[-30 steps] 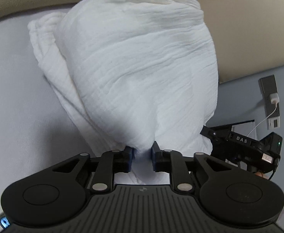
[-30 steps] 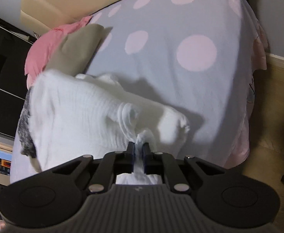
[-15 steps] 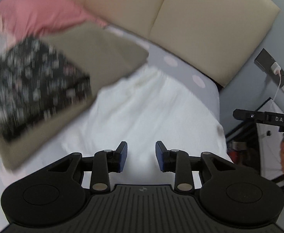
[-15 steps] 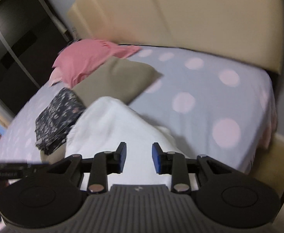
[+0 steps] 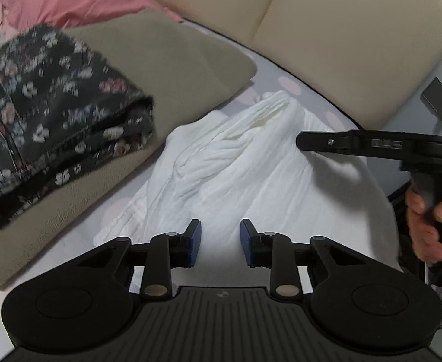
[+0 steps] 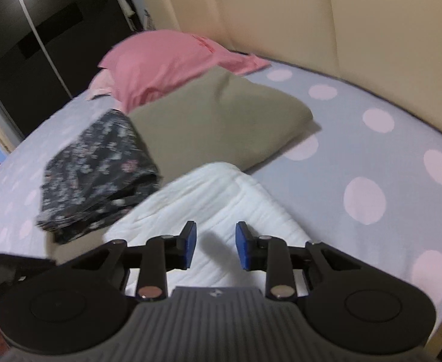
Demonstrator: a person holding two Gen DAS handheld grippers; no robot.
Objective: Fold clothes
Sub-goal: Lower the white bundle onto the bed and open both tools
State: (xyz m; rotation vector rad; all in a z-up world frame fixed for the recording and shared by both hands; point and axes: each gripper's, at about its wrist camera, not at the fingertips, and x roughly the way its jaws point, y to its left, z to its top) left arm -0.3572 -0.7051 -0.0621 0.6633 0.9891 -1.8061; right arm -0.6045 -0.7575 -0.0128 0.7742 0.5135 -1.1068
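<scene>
Left gripper (image 5: 220,242) and right gripper (image 6: 214,246) gape (both empty).

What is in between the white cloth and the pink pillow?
The olive-green folded cloth lies between them, with the dark flowery garment on its near-left part. The right wrist view shows this best: white cloth nearest, pink pillow farthest.

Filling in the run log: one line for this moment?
left gripper: open, empty | right gripper: open, empty | white garment: lying on bed beside folded pile
</scene>
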